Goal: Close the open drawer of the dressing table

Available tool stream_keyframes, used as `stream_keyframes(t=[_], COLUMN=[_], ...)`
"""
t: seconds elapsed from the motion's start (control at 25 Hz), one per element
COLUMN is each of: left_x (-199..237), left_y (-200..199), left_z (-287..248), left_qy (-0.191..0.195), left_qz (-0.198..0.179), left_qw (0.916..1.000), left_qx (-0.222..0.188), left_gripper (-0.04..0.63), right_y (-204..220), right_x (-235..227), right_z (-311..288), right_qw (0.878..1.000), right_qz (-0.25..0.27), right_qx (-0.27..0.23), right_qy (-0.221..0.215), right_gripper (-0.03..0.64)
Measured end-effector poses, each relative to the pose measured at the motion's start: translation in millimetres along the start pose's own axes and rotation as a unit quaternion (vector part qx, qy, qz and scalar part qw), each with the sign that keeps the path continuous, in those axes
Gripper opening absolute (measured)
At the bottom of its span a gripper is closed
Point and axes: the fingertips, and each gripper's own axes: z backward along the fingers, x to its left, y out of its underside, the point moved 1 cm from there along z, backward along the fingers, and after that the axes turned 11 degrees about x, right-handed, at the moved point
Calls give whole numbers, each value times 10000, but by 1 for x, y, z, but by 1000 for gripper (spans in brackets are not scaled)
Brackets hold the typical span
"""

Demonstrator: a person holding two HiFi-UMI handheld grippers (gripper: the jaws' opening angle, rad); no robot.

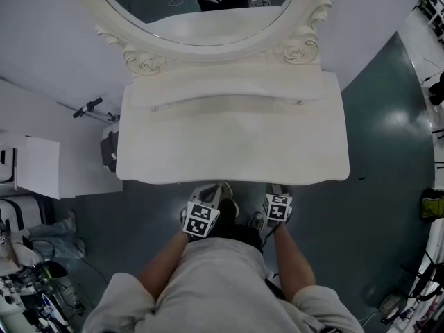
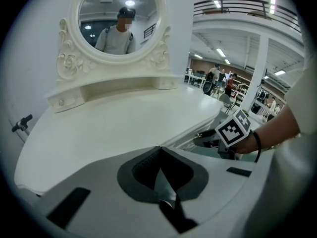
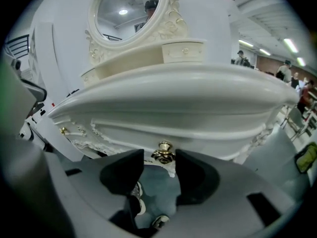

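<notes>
- The right tool (image 3: 157,161) is pointing at the front of the drawer (image 3: 198,133). Its jaws are standing spread, with the gold knob (image 3: 164,151) between their tips. The pads are not pressing on the knob.
- The drawer is sitting under the front edge of the counter (image 1: 229,137). In the head view nothing of it is showing past that edge.
- The left tool (image 2: 158,150) is being held by the counter's front edge and is looking across the white top. Its jaws are pressed together at the tips and are pinching nothing.
- In the left gripper view the right tool's marker cube (image 2: 233,130) is showing low at the right, at the counter's front, with the person's hand (image 2: 270,133) behind it.
- In the head view both cubes are sitting side by side, just in front of the counter's edge.
- The oval mirror (image 1: 201,5) is standing at the back of the counter and is reflecting the person.
- The counter is standing on a dark grey-green floor (image 1: 388,151).
</notes>
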Motion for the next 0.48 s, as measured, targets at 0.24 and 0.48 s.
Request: stream_keyframes(t=[0.24, 0.48], left_x=[-22, -47], left_y=[-4, -9], left_z=[4, 15], left_qy=[16, -18], left_qz=[71, 246], left_qw=[9999, 9990], left_qx=[-129, -386], left_gripper=[8, 8], right_y=[4, 13], right_x=[7, 11], right_z=[15, 46], right_qw=[9997, 9986], right_qz=[-8, 343], right_qx=[2, -22], right_qy=[-236, -413], right_gripper=[229, 229])
